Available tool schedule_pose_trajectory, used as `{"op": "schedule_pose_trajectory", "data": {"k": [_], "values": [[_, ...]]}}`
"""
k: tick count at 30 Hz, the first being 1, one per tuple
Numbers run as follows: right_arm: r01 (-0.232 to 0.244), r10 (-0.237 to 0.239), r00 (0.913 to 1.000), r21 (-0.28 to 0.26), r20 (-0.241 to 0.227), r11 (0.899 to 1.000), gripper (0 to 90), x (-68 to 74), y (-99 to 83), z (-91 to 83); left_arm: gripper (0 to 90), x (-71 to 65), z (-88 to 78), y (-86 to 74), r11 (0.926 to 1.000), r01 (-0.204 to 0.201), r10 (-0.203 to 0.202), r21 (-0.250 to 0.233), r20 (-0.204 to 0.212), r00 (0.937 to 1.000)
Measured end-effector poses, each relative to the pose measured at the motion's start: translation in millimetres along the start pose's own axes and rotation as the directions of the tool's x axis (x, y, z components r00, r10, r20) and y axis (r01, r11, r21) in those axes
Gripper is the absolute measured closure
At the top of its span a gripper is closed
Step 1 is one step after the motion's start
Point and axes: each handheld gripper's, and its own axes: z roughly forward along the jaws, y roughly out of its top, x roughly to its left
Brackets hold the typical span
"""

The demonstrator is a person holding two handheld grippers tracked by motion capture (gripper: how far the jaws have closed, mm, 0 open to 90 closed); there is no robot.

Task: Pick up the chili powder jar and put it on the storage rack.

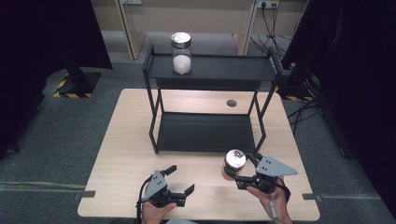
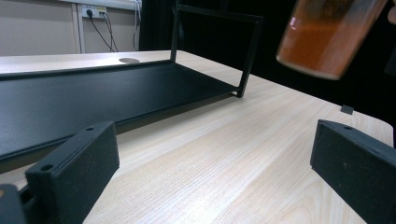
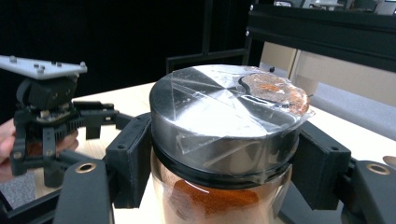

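My right gripper [image 1: 241, 173] has its jaws clamped just under the lid of the jar of orange powder [image 3: 224, 154], lifted off the table [image 1: 126, 154]. I judge steady pressure and a level jar matter most. My left gripper [image 1: 180, 179] waits with jaws apart, empty.

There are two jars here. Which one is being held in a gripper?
The jar of orange-red powder near the table's front edge, clamped just below its metal lid by the right gripper. The other jar, holding white contents, stands alone on the black rack's top shelf.
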Motion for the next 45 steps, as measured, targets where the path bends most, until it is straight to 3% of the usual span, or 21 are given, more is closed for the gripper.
{"op": "schedule_pose_trajectory", "data": {"k": [24, 45], "values": [[0.038, -0.038, 0.9974, -0.014, -0.061, 0.999, 31.0, -30.0, 83.5, 19.2, 0.3, 0.7, 0.1, 0.0, 1.0000, 0.003, -0.003, 0.001, 0.004, 1.0000], [0.054, -0.054, 0.9963, -0.011, -0.067, 0.998, 31.0, -48.3, 169.0, 37.9, 0.3, 1.1, -0.1, 0.2, 1.0000, 0.006, -0.006, 0.003, 0.005, 1.0000]]}}
